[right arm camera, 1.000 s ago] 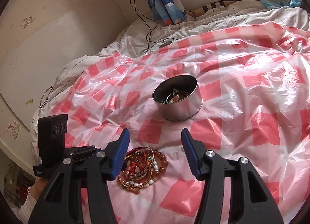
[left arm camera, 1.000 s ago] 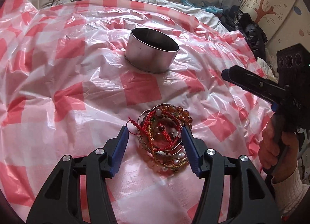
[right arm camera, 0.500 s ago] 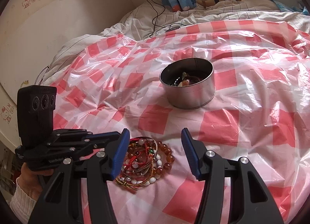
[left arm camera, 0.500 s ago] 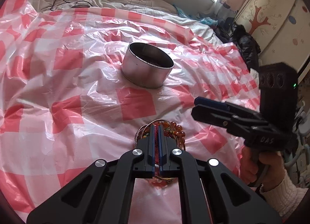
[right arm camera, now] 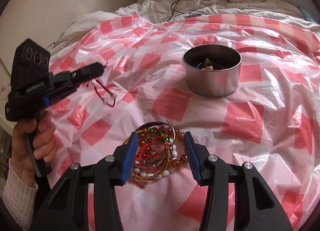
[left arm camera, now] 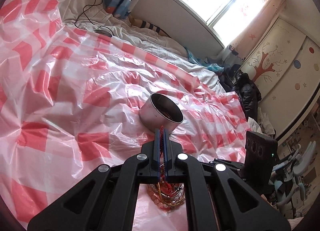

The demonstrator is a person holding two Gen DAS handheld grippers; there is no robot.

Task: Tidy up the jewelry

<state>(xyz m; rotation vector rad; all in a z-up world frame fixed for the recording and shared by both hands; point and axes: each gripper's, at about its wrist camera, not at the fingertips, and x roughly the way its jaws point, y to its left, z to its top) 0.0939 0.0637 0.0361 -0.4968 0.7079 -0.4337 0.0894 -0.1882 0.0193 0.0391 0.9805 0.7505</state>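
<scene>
Left gripper (right arm camera: 103, 68) pinched tight on a red string bracelet (right arm camera: 106, 93), hanging in the air above the pink checked sheet (right arm camera: 170, 103) on the bed. Pile of bracelets (right arm camera: 158, 151) lying on the sheet, between the closing blue fingers (right arm camera: 131, 157) of the right gripper (right arm camera: 161, 156), not yet squeezed. Round metal tin (right arm camera: 213, 76) further back, some jewelry inside.

We see a bed (right arm camera: 152, 9) under a crinkled red-and-white checked plastic sheet (right arm camera: 172, 103). On the sheet rest 1 round metal tin (right arm camera: 212, 75) and, well apart, a bracelet pile (right arm camera: 160, 151).
</scene>
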